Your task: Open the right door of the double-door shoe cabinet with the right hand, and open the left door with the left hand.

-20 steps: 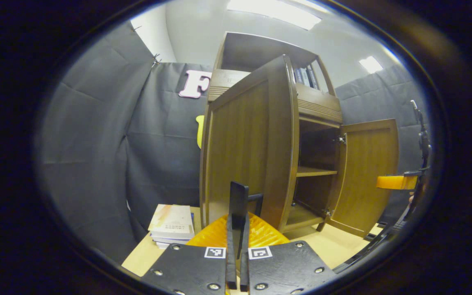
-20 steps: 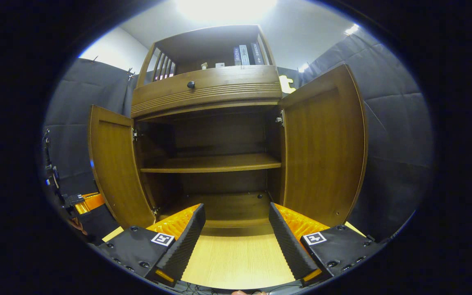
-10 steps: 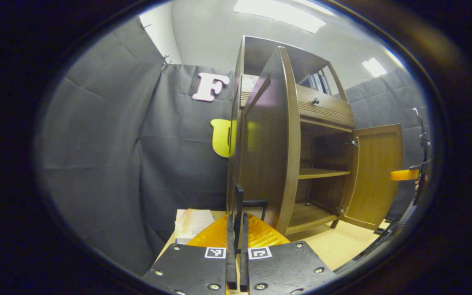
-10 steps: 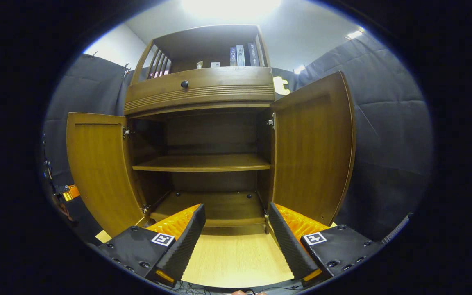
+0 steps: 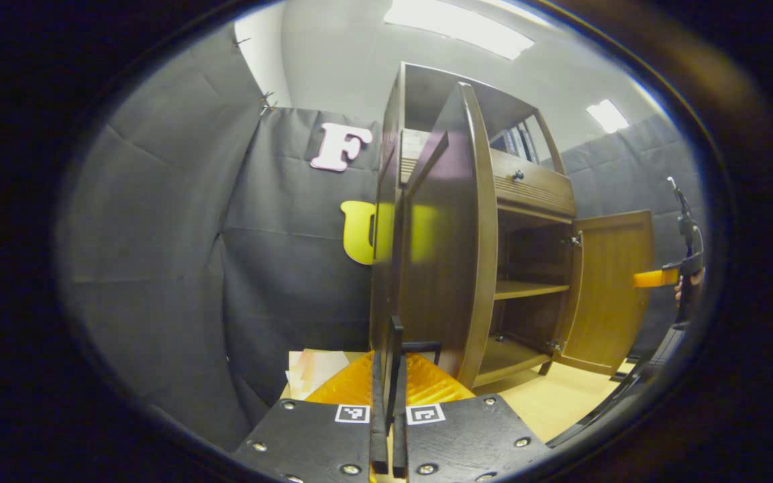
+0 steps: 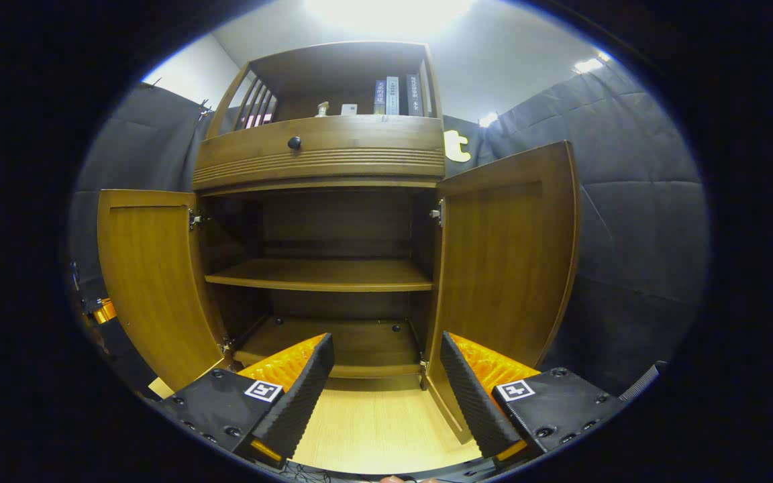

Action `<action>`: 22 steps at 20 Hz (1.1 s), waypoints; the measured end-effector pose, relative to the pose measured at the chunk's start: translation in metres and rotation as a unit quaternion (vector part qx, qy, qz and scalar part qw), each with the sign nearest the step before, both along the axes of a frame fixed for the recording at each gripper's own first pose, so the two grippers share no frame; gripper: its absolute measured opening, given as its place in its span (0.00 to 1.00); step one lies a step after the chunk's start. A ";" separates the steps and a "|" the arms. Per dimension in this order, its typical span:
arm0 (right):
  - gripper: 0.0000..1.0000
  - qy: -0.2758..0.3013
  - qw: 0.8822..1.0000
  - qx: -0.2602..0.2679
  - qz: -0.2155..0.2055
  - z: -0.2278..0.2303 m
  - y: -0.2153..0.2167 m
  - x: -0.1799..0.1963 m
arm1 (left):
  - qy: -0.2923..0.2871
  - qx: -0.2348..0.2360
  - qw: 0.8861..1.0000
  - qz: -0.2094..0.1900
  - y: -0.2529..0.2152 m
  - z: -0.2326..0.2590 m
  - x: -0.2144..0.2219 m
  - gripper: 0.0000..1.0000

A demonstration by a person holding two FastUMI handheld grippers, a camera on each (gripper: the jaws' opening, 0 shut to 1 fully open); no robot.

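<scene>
now both wooden cabinet doors swung wide, bare shelf inside

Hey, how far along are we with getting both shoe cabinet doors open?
Both doors look open. In the right gripper view the right door and left door stand swung wide, baring the shelf. The right gripper is open and off the door. The left gripper looks shut on the left door's handle. Left: let go there.

Left gripper closed, right gripper agape.
</scene>
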State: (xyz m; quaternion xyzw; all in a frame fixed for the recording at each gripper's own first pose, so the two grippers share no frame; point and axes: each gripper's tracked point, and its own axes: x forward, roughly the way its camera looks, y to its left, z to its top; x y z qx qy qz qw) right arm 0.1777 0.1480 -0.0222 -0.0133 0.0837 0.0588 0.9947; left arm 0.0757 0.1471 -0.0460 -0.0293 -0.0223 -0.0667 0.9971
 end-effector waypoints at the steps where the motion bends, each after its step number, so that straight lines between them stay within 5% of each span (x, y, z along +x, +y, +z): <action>1: 0.96 -0.003 1.000 -0.001 -0.005 0.001 -0.006 0.000 | 0.001 -0.004 1.000 0.007 0.002 0.002 -0.008 0.03; 6: 1.00 -0.009 1.000 0.003 -0.004 -0.002 -0.022 0.006 | -0.003 0.009 0.998 0.063 0.001 0.028 -0.066 0.06; 11: 0.97 -0.014 0.999 0.004 0.046 0.000 -0.022 0.009 | -0.009 -0.011 0.993 0.117 -0.026 0.060 -0.122 0.05; 20: 0.97 -0.023 0.992 0.015 0.120 0.008 -0.055 -0.007 | -0.032 -0.007 0.981 0.192 -0.121 0.082 -0.133 0.96; 22: 0.96 -0.030 0.991 0.022 0.128 0.010 -0.068 -0.010 | -0.037 -0.010 0.979 0.200 -0.145 0.086 -0.133 0.96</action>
